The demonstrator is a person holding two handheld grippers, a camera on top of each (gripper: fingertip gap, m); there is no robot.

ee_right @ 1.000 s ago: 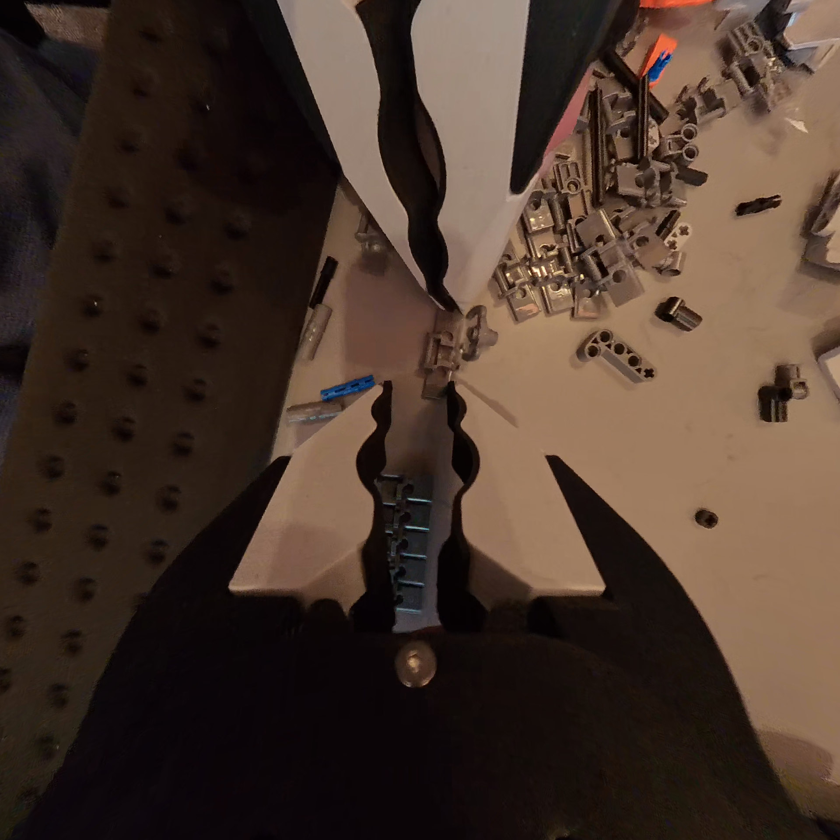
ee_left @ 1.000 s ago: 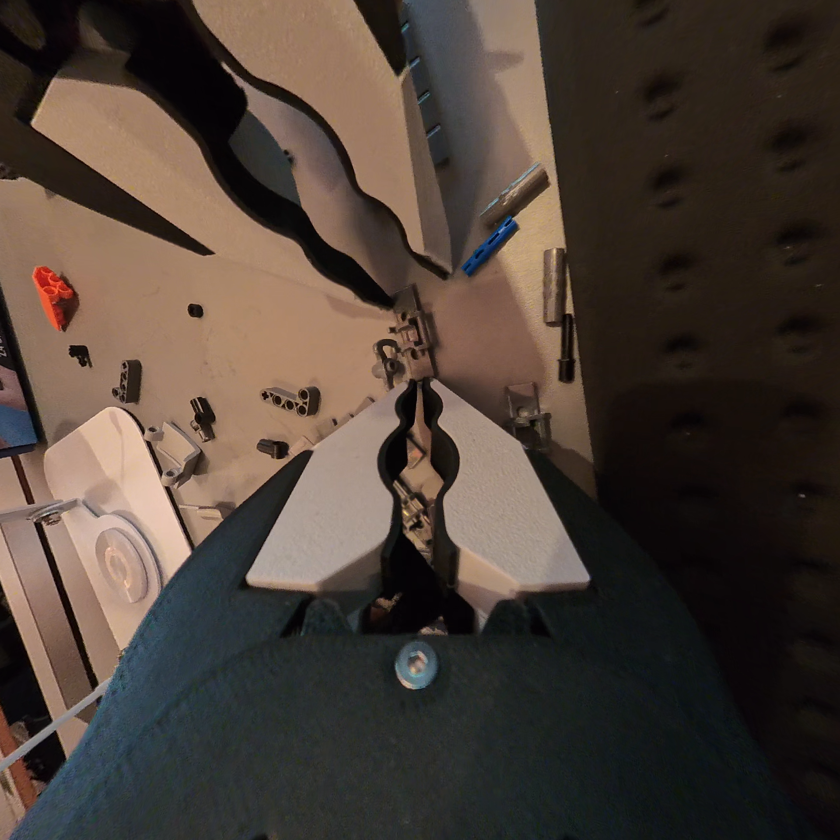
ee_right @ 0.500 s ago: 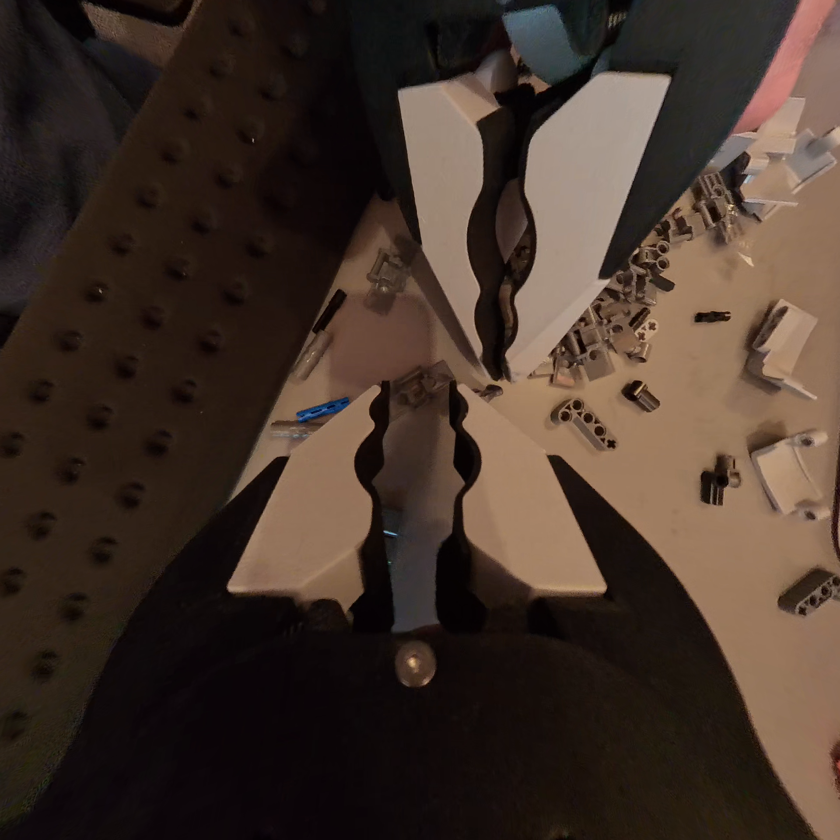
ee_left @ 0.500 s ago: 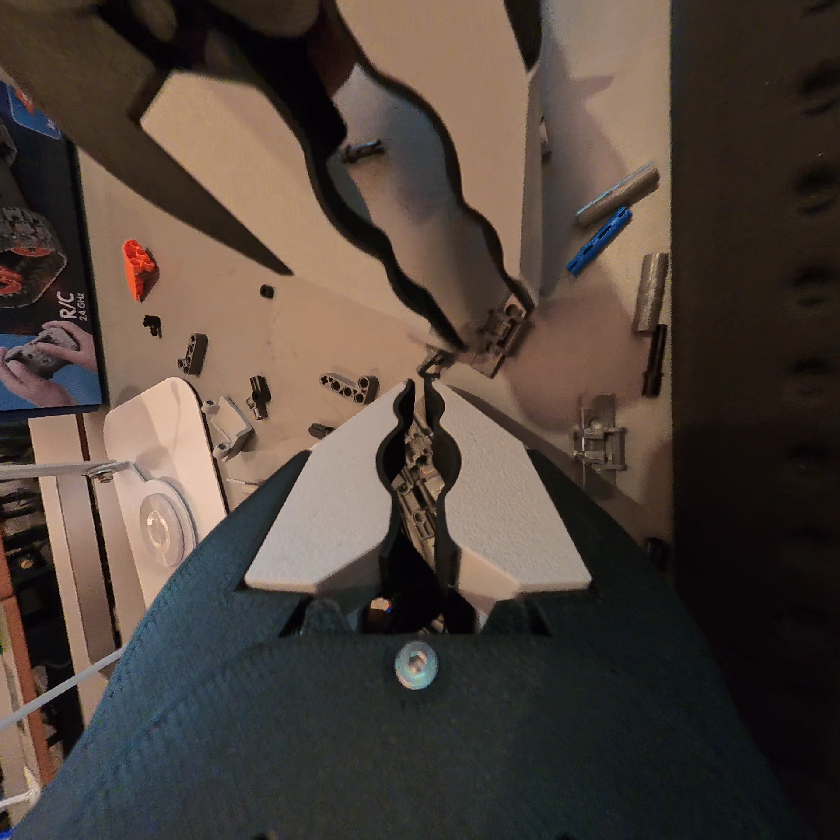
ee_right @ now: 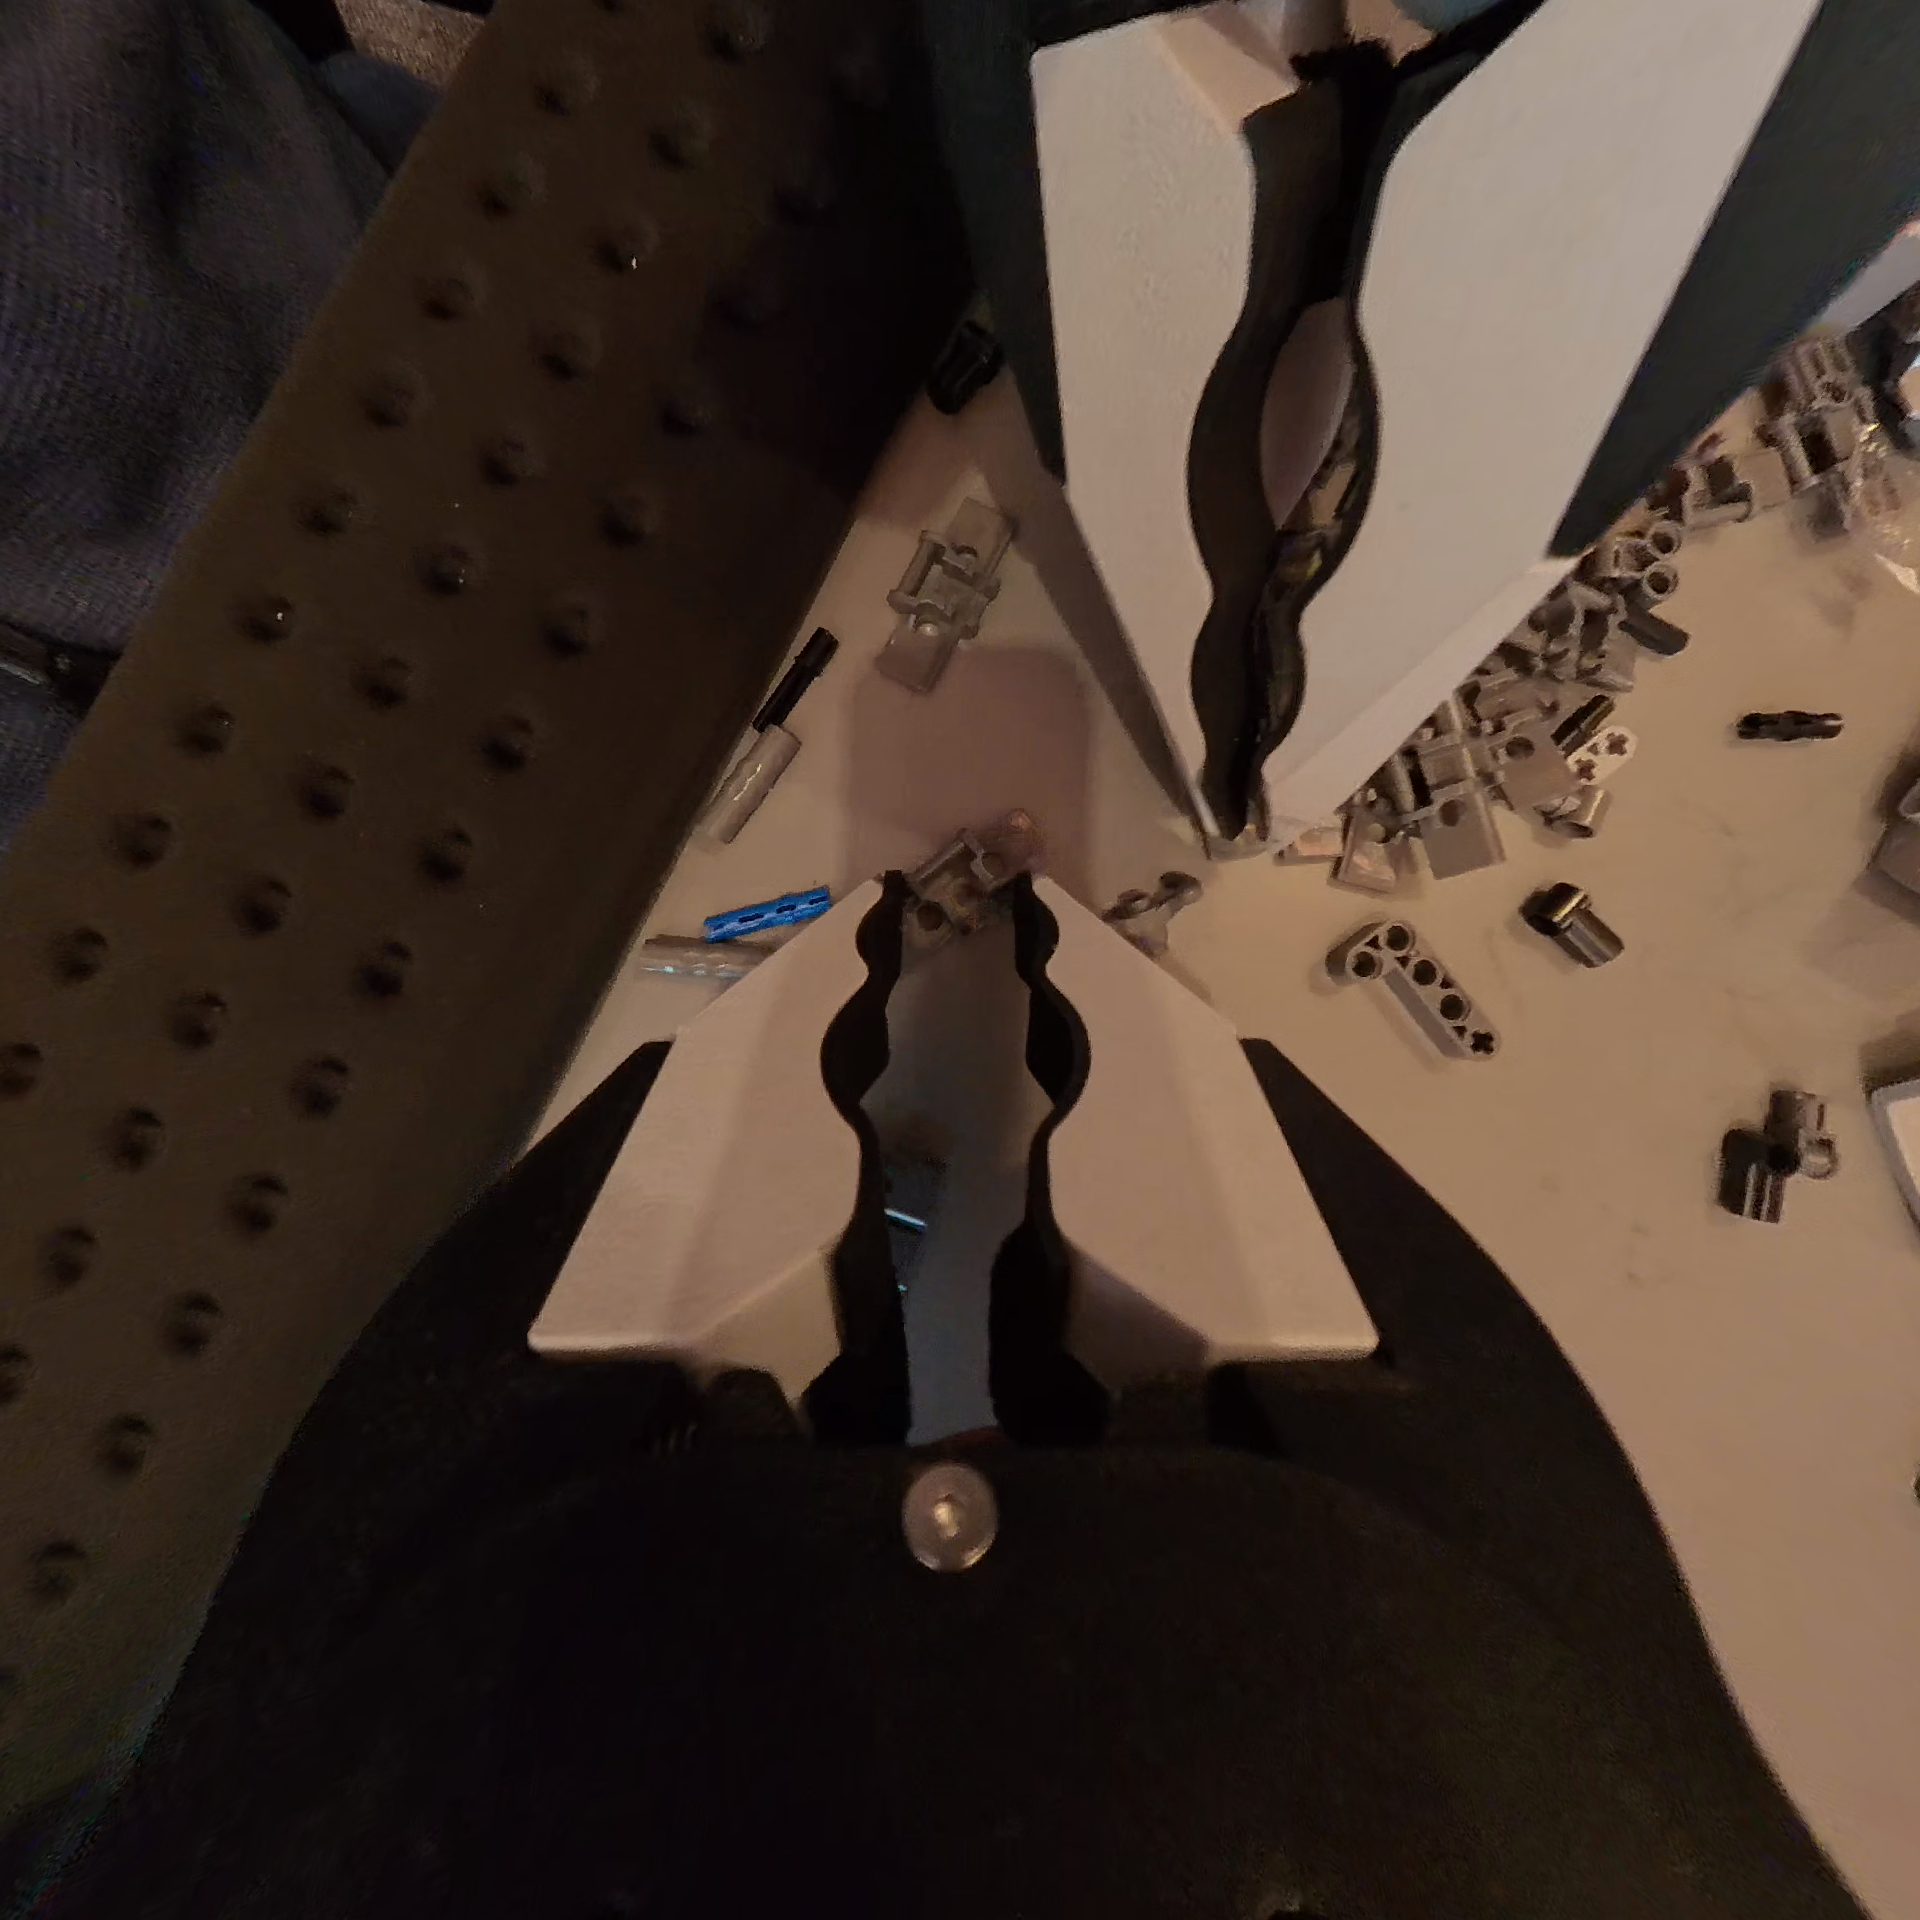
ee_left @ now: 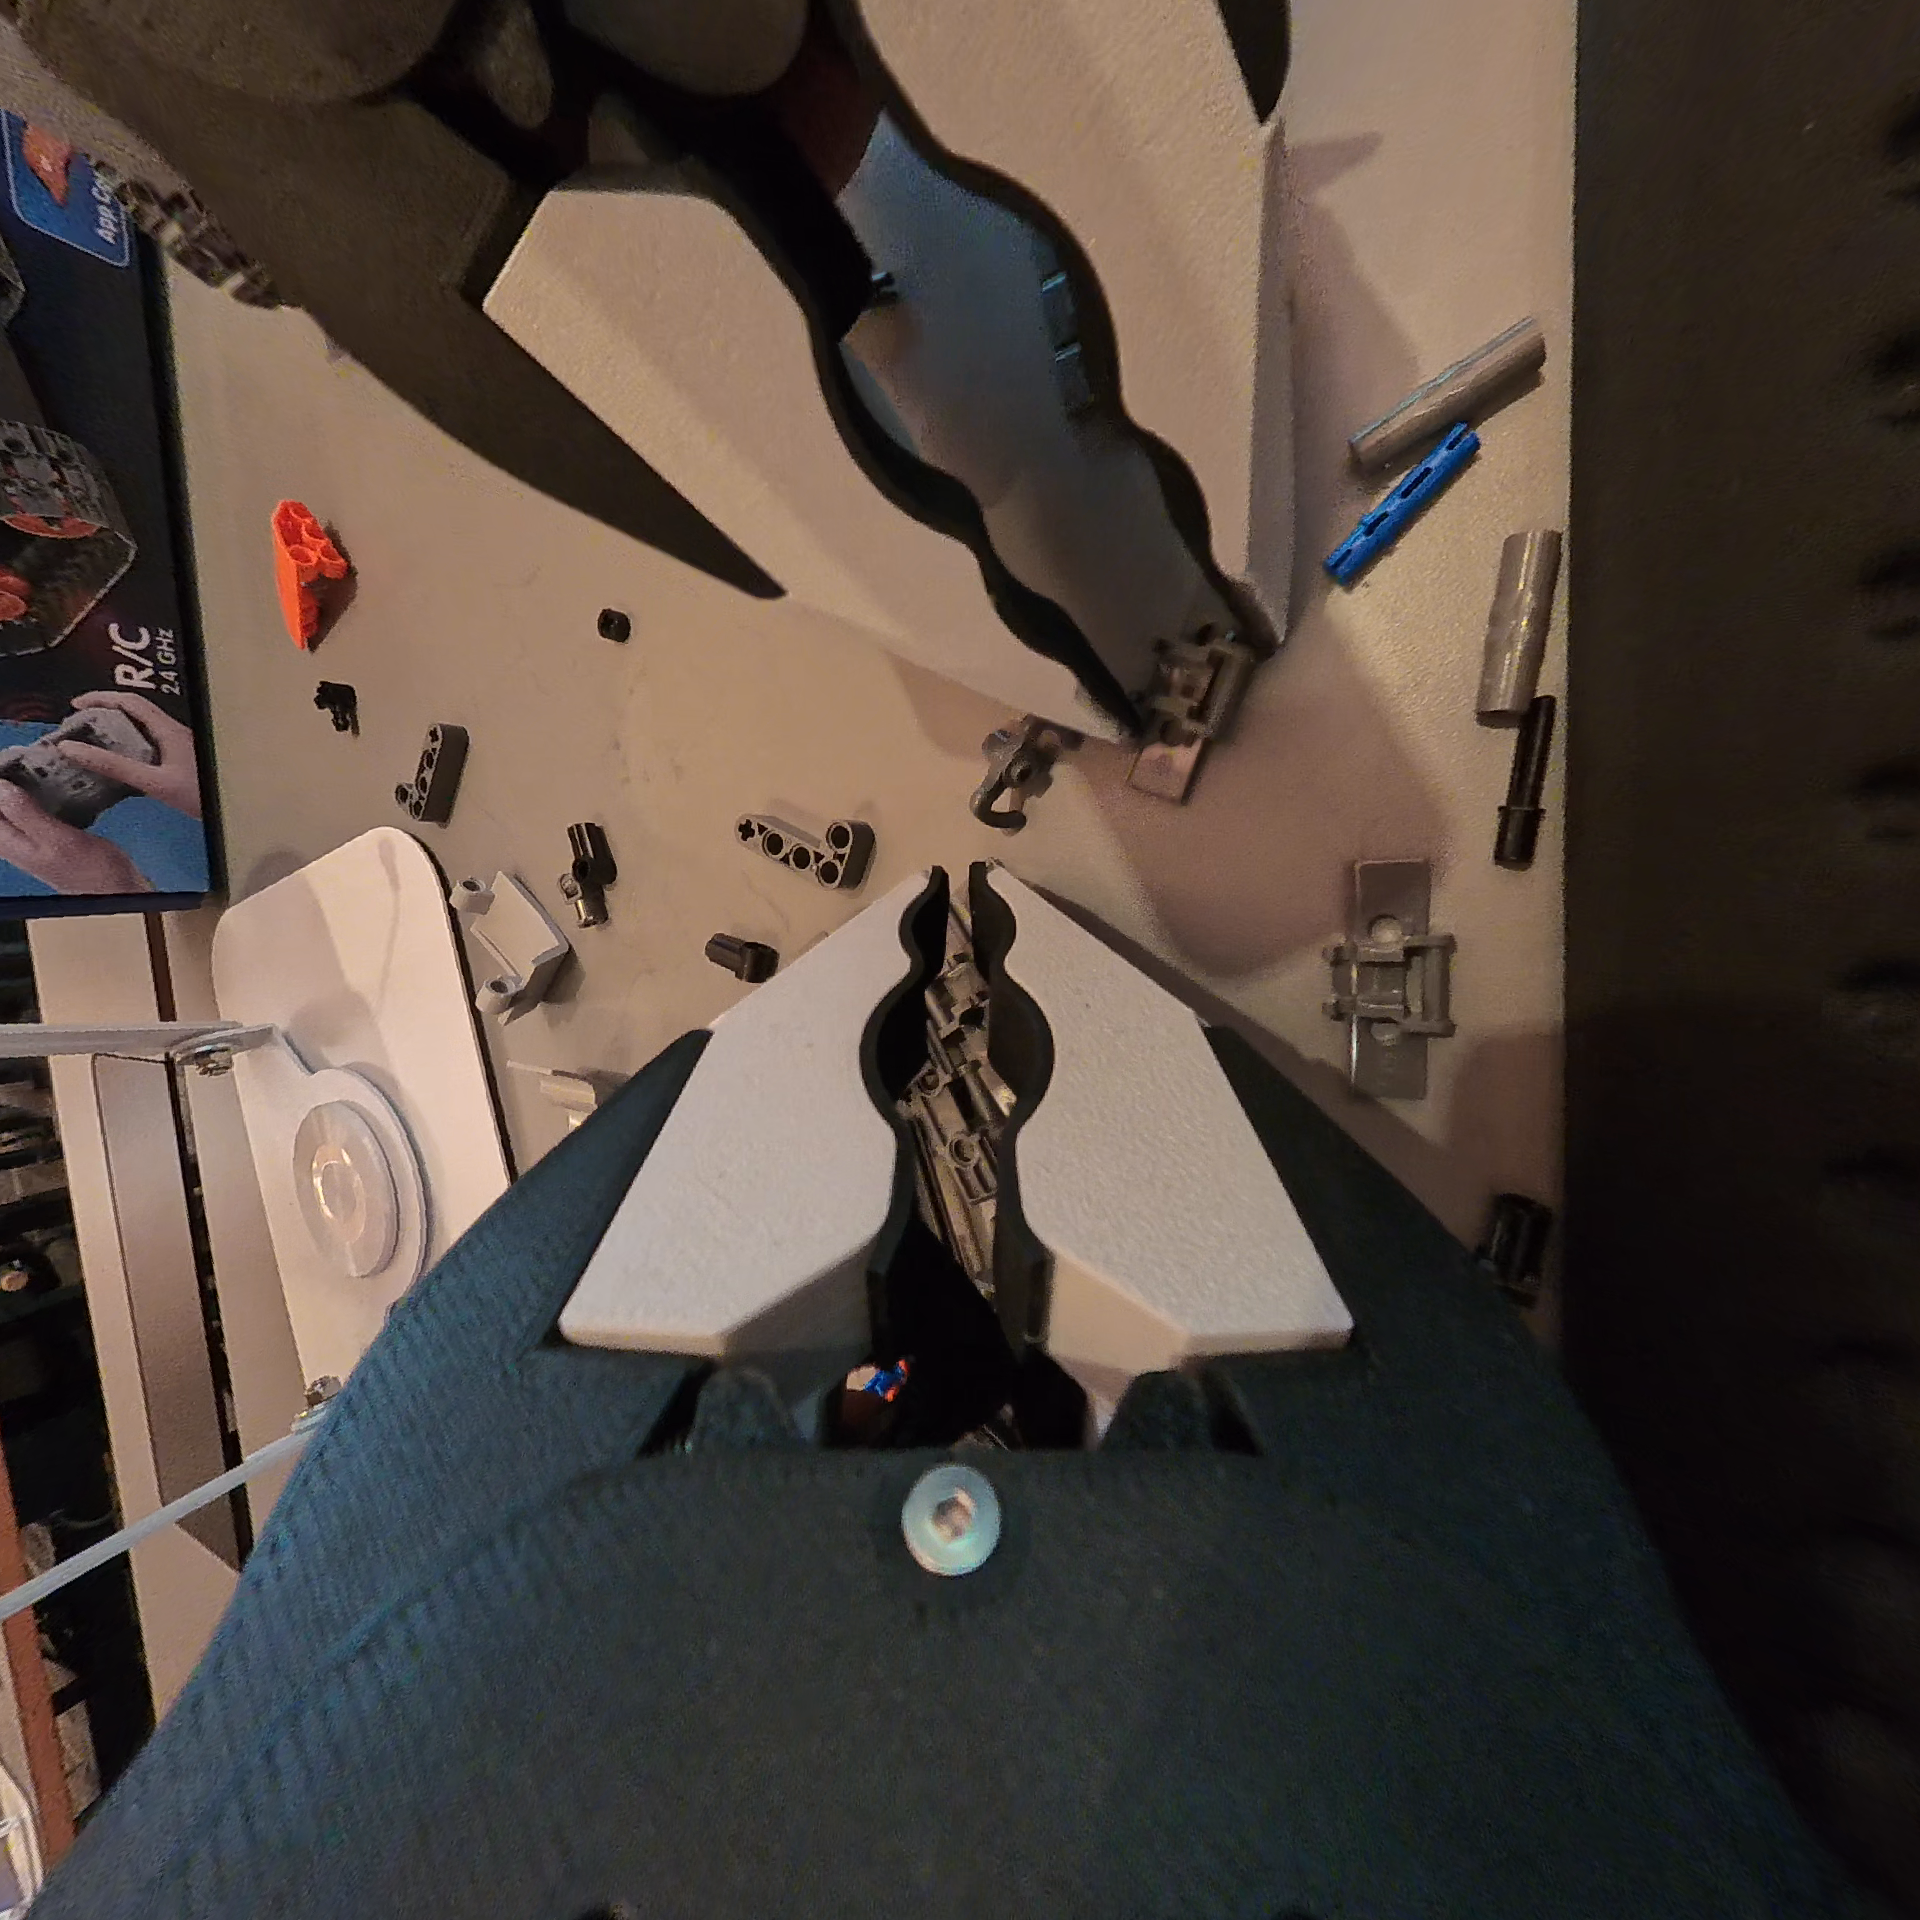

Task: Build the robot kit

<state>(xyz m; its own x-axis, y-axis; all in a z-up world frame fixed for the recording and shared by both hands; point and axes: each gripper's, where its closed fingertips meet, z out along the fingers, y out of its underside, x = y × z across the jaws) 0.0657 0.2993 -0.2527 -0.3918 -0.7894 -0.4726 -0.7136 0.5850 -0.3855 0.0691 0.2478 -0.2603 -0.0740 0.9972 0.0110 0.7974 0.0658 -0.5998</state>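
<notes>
Between right hand-held gripper (ee_right: 954, 902) fingertips sits a grey link (ee_right: 961, 883).

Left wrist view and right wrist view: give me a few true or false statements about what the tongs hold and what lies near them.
1. The left tongs are shut on a grey plastic track-link strip. True.
2. The right tongs are empty. False: a small grey plastic link sits between their tips.
3. The slim blue plastic pin lies beside a grey rod. True.
4. The orange plastic brick sits inside the left tongs. False: it lies alone on the white table.
</notes>
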